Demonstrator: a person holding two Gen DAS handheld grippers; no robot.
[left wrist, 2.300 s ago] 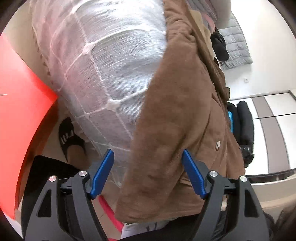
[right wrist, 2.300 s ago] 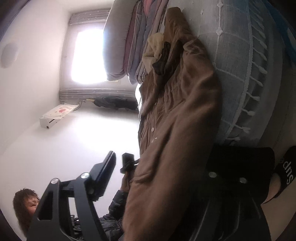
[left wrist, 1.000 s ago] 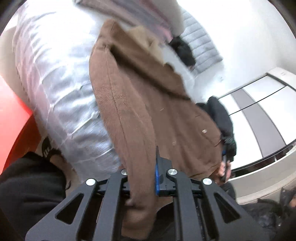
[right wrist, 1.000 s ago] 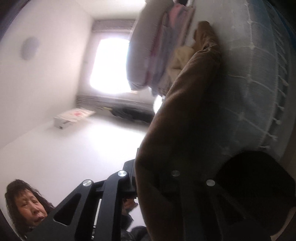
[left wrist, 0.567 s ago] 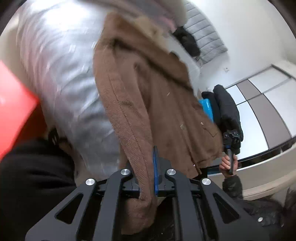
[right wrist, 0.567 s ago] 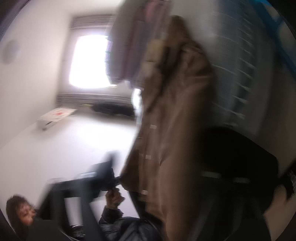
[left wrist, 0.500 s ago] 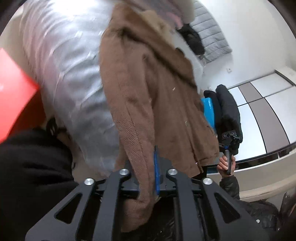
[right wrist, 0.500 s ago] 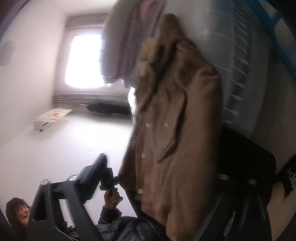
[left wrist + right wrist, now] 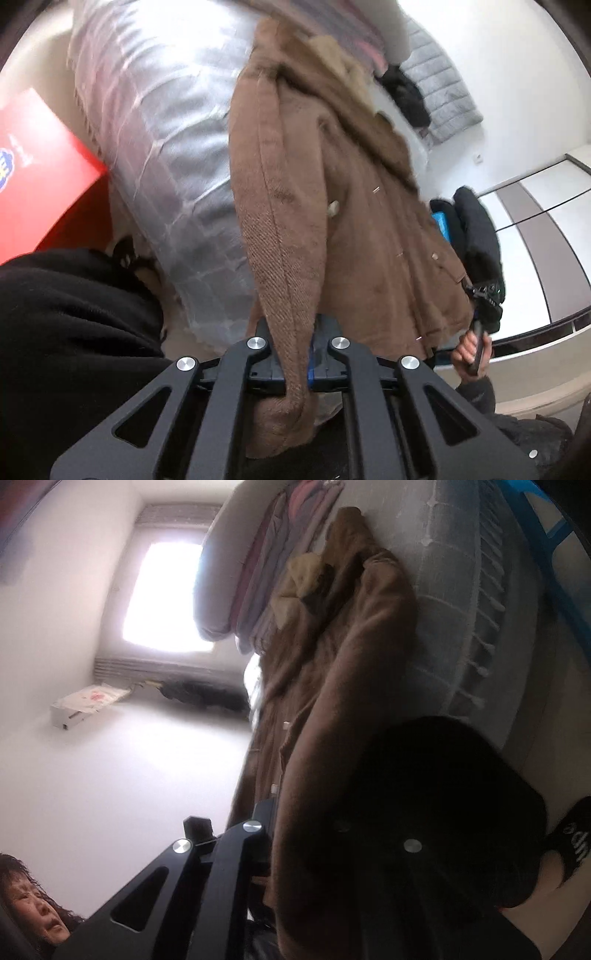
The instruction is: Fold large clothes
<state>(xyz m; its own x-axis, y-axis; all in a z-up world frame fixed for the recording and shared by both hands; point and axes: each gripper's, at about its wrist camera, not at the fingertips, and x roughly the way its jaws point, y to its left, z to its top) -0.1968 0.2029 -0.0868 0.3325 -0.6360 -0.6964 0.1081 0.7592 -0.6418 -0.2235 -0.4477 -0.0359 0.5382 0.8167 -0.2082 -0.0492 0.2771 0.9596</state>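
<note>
Brown coat [image 9: 332, 206] is lying spread on the grey quilted bed cover [image 9: 166, 122], its pale fur collar [image 9: 303, 574] pointing toward the stacked folded bedding [image 9: 258, 554] at the far end. One thick brown sleeve [image 9: 284, 258] is running down off the bed edge.

Left gripper [image 9: 295, 363] is pinching that sleeve tight between its blue-padded fingers; cuff is hanging below the jaws.

Right gripper [image 9: 280, 834] is sitting at the coat's other side. Brown cloth is draping over it and hiding one finger, so cannot tell whether it is clamped.

Red box [image 9: 33, 177] is leaning beside the bed. A black jacket [image 9: 476, 236] is hanging near the wardrobe doors [image 9: 535, 236]. A bright window [image 9: 166, 594] is showing in the right wrist view.
</note>
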